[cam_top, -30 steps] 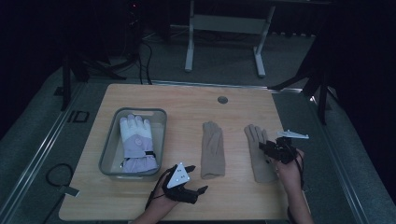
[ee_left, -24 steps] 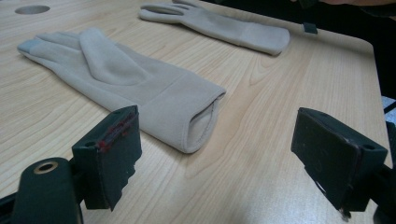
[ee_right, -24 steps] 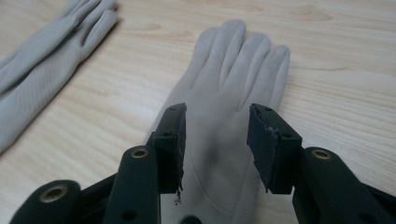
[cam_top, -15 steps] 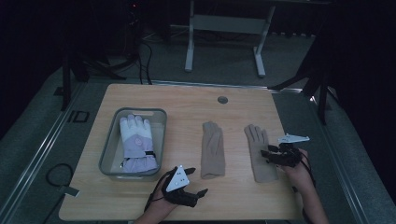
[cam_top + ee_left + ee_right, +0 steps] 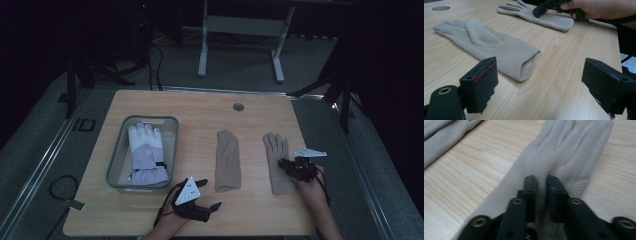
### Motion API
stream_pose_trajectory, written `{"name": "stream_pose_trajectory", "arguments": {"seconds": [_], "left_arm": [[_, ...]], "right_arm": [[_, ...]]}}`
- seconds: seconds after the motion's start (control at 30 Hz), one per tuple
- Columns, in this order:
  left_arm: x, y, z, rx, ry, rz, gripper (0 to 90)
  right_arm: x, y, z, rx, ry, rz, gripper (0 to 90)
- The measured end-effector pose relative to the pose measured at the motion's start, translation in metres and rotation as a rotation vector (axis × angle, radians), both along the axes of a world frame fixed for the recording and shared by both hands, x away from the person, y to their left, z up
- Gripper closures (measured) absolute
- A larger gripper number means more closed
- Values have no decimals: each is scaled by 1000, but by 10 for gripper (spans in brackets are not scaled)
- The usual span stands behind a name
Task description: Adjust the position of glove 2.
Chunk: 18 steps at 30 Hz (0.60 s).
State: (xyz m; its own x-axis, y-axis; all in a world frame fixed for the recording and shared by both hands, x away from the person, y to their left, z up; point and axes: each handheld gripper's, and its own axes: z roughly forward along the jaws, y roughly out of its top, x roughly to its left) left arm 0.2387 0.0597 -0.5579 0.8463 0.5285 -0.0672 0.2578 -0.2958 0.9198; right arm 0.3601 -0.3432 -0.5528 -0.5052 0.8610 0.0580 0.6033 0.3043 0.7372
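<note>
Two beige knit gloves lie flat on the wooden table. My right gripper [image 5: 286,165] is down on the palm of the right glove [image 5: 274,150]. Its jaws have just been closing and now pinch a fold of that glove [image 5: 564,150] between them, gripper [image 5: 541,180]. The middle glove [image 5: 227,160] lies apart, cuff toward me. My left gripper [image 5: 211,193] rests near the table's front edge, open. In the left gripper view its jaws [image 5: 539,82] stand wide with nothing between them, facing the cuff of the middle glove [image 5: 486,42].
A grey bin [image 5: 117,165] at the left holds a white and lilac padded glove [image 5: 145,150]. A round cable hole [image 5: 238,107] sits at the table's far side. A metal stand [image 5: 240,25] is on the floor beyond the table.
My right gripper has sunk onto the right glove and its jaws have come together on the fabric. The left gripper has stayed where it was.
</note>
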Motion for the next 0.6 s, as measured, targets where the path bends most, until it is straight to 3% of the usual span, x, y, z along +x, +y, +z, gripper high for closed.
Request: {"name": "stream_pose_trajectory", "arguments": {"seconds": [0.17, 0.2, 0.23, 0.33, 0.6], "left_arm": [[0, 0, 0, -3, 0, 1, 132], [0, 0, 1, 1, -1, 2, 132], [0, 0, 1, 0, -2, 1, 132], [0, 0, 1, 1, -4, 1, 132], [0, -1, -1, 19, -18, 9, 132]], "right_arm": [[-2, 6, 3, 2, 11, -67, 840], [-2, 8, 8, 17, 27, -117, 844], [-3, 9, 11, 18, 21, -134, 845], [-5, 12, 17, 28, 20, -157, 846], [-12, 34, 59, 62, -36, -210, 846]]}}
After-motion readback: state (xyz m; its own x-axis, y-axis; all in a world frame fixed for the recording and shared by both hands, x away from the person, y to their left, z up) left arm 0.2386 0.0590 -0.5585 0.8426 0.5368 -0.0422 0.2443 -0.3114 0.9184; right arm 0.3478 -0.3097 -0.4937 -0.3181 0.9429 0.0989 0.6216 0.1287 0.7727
